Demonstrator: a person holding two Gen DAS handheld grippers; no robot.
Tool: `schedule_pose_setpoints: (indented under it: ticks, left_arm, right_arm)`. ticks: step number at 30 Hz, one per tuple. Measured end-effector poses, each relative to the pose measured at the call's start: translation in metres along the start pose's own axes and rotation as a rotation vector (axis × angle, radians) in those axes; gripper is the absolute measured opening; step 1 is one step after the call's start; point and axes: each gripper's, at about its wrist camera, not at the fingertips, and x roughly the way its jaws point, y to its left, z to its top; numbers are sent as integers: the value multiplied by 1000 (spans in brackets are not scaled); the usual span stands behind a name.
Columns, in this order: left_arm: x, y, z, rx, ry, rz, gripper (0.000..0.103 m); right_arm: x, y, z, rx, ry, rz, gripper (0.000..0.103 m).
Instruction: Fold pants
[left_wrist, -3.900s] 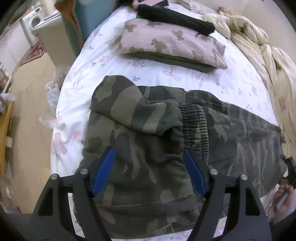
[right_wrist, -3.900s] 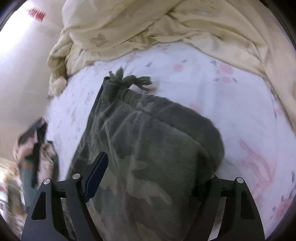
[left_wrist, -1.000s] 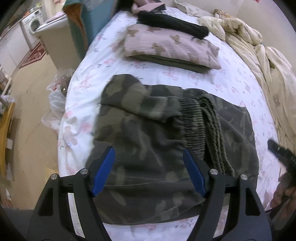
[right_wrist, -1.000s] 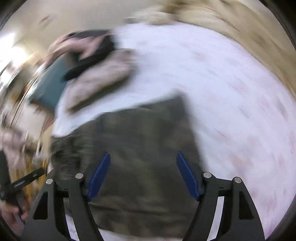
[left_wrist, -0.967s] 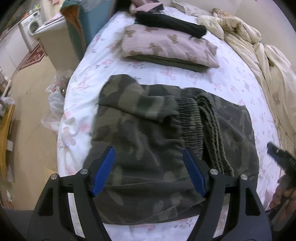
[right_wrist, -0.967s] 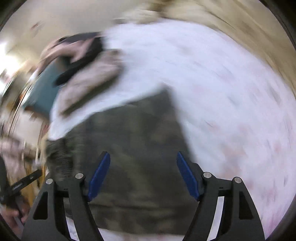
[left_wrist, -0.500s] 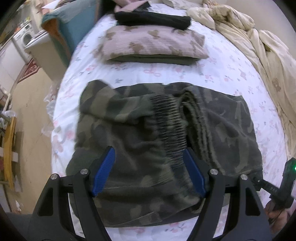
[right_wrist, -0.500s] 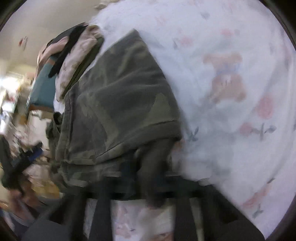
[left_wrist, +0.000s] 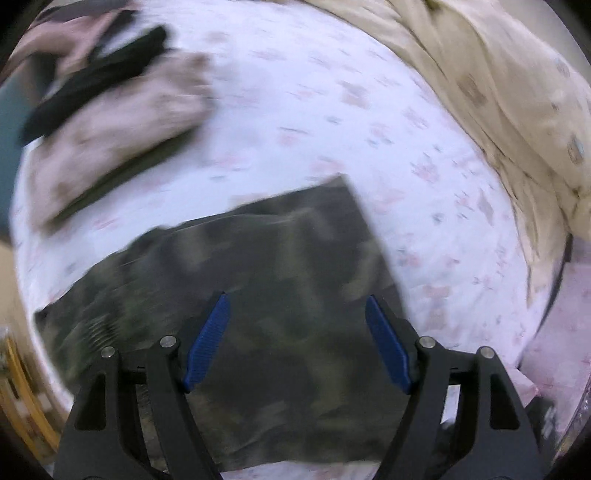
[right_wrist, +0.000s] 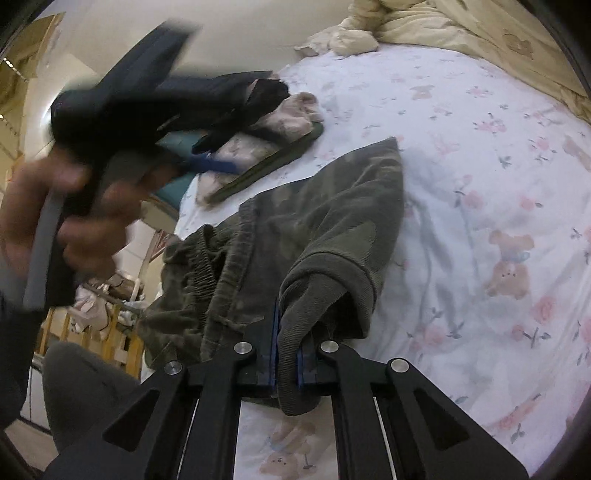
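The camouflage pants (left_wrist: 258, 280) lie folded on the white flowered bed sheet (left_wrist: 332, 110). My left gripper (left_wrist: 295, 332) is open and empty, hovering over the pants; the view is blurred. In the right wrist view my right gripper (right_wrist: 286, 354) is shut on the near folded edge of the pants (right_wrist: 317, 229) and lifts that corner slightly. The left gripper (right_wrist: 207, 162) shows blurred in a hand at the upper left, above the pants.
A stack of folded clothes (left_wrist: 110, 122) lies at the far left of the bed, also in the right wrist view (right_wrist: 266, 140). A cream duvet (left_wrist: 498, 92) is bunched along the right side. The bed's edge and floor are at the left.
My left gripper has swung right over the pants, still open. My right gripper, open a second ago, has closed on the pants' near folded edge.
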Motion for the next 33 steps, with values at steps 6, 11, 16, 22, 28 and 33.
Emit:
schedule_pose_setpoints:
  ticks: [6, 11, 16, 22, 28, 33]
  left_arm:
    - [65, -54, 40, 78, 151, 36, 73]
    - [88, -64, 39, 142, 181, 125, 73]
    - [73, -42, 32, 198, 162, 137, 10]
    - [1, 2, 19, 185, 54, 64, 4]
    - [-86, 80, 0, 84, -85, 11, 3]
    - [-118, 157, -26, -13, -150, 15, 3]
  right_arm:
    - [8, 6, 1, -51, 25, 33, 6]
    - [14, 25, -2, -140, 49, 78, 6]
    - [15, 49, -8, -241, 61, 116, 6]
    - [8, 81, -12, -344, 40, 167, 5]
    - [-5, 138, -6, -427, -6, 267, 5]
    - [22, 203, -8, -509, 43, 321, 5]
